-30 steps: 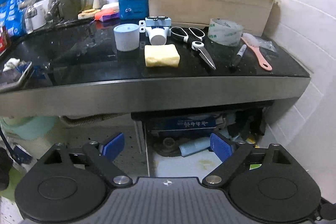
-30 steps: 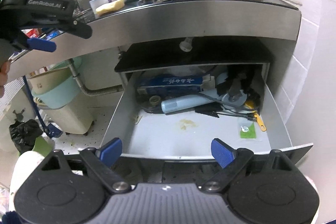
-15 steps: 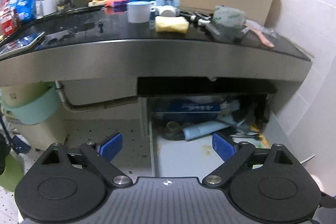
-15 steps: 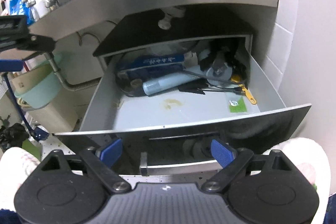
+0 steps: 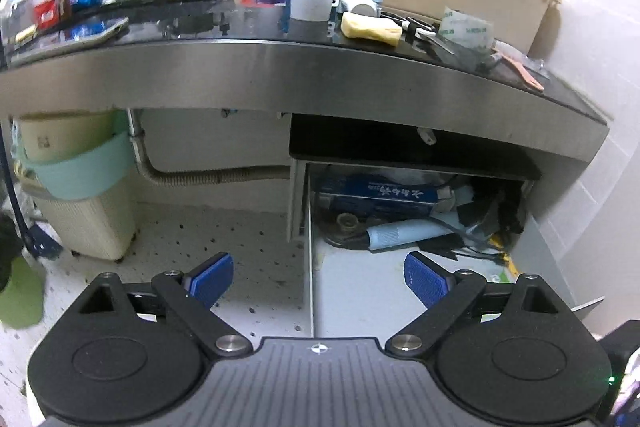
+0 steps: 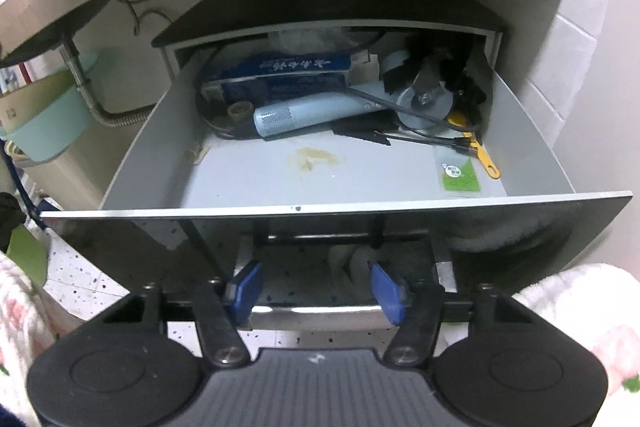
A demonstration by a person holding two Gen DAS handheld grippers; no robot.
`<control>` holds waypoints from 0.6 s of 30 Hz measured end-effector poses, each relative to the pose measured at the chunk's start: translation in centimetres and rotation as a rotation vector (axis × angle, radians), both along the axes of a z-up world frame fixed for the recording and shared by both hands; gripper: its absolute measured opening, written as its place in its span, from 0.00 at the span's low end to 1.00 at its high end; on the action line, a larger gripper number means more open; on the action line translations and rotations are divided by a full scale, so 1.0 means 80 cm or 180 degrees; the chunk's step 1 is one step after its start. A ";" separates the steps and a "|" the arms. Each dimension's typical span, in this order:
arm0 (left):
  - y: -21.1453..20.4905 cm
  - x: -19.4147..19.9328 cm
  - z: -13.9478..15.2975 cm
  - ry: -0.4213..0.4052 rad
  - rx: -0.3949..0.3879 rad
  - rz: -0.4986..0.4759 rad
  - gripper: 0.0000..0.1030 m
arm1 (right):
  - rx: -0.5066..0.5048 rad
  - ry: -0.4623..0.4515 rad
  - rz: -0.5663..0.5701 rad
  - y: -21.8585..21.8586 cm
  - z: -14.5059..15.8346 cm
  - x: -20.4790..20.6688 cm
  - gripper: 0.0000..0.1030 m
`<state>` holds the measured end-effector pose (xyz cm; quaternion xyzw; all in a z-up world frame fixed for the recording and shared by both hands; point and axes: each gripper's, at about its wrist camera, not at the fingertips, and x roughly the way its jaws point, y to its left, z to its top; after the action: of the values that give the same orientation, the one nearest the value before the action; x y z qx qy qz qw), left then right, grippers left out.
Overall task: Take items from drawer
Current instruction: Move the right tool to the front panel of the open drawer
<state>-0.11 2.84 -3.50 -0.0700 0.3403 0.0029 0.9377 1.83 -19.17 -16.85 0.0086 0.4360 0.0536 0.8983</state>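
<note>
Two grippers drop to the drawer — the right one closing at its handle

Both hands have come down from counter height, and the view has swung with them. A second ago the left wrist camera looked across the black counter [image 5: 192, 23] at the yellow sponge [image 5: 370, 29] and the scissors; now it peers under the counter's steel edge into the open drawer [image 5: 312, 267]. The left gripper [image 5: 318, 277] hangs there with its blue fingers spread wide, nothing between them.

The right gripper [image 6: 318, 291] is the busy one. It has sunk from looking into the drawer to sitting low at the front panel, and its jaws are closing — the silver handle bar [image 6: 316, 313] lies between the blue pads [image 6: 246, 287], though whether they press on it yet cannot be told.

Inside wait the goods: a light-blue cylindrical device [image 6: 308, 115], a dark-blue box [image 6: 280, 77] behind it, tangled cables, a yellow tool [image 6: 482, 155], a green packet [image 6: 460, 177]. By the look of it, the right hand steadies or draws the drawer while the left lines up a pick.
</note>
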 end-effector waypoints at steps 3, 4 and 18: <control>0.004 -0.001 -0.005 0.0025 -0.0102 0.0058 0.90 | -0.0002 0.0056 0.0001 0.002 -0.007 0.007 0.58; 0.006 0.000 -0.007 0.0040 -0.0138 0.0058 0.90 | 0.0001 0.0070 0.0000 0.002 -0.009 0.008 0.58; -0.021 -0.005 -0.017 0.0066 -0.0013 -0.0352 0.90 | -0.0184 0.0107 -0.0008 0.014 -0.020 0.014 0.61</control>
<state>-0.52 1.19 -4.88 -0.0530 0.3533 -0.0489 0.9327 2.93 -18.03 -18.43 -0.0159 0.4523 0.0397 0.8908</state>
